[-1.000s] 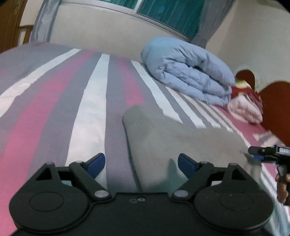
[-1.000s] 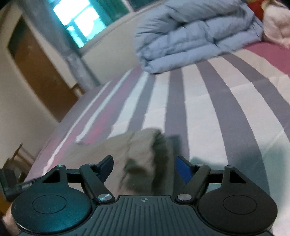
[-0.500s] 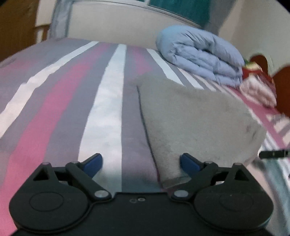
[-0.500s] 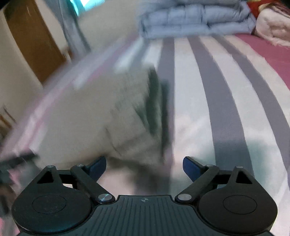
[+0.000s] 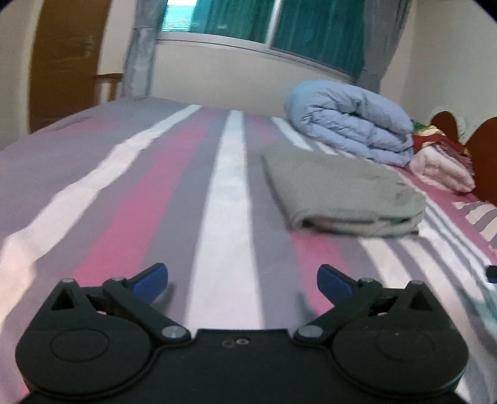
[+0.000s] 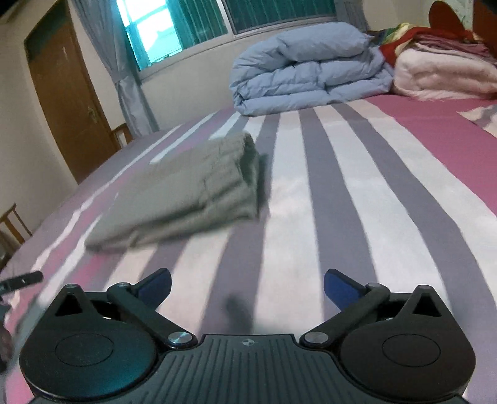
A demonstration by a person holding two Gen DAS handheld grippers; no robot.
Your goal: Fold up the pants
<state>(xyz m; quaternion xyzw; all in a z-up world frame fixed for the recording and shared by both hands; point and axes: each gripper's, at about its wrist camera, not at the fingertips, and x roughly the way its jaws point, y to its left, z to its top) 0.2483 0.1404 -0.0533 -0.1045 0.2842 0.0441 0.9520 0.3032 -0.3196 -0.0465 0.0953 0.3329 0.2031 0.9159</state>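
The pants [image 5: 338, 189], grey and folded into a flat stacked bundle, are being carried by the bed [image 5: 223, 199], whose cover is striped in pink, grey and white. In the left wrist view the bundle is being shown ahead and to the right, with its layered folded edge turned toward the camera; in the right wrist view the pants [image 6: 192, 192] are being shown ahead and to the left, with a thicker rolled edge at the far right end. The left gripper [image 5: 242, 279] is being held with its blue-tipped fingers [image 5: 152, 276] spread wide apart, nothing being gripped between them, and it is being kept over the striped cover, well short of the bundle. The right gripper [image 6: 247, 284] is likewise being held wide open and empty above the cover, apart from the pants. A folded light-blue duvet [image 5: 351, 121] is being supported at the far side of the bed, beyond the pants, and a pile of pink and red bedding [image 5: 441, 167] is being kept just beside it, against a dark red headboard [image 5: 484, 149]. A window [image 5: 264, 21] with teal panes and grey curtains is being shown on the wall behind the bed, and a brown wooden door [image 6: 68, 102] is being shown at the left. Both views are being softened by some blur.
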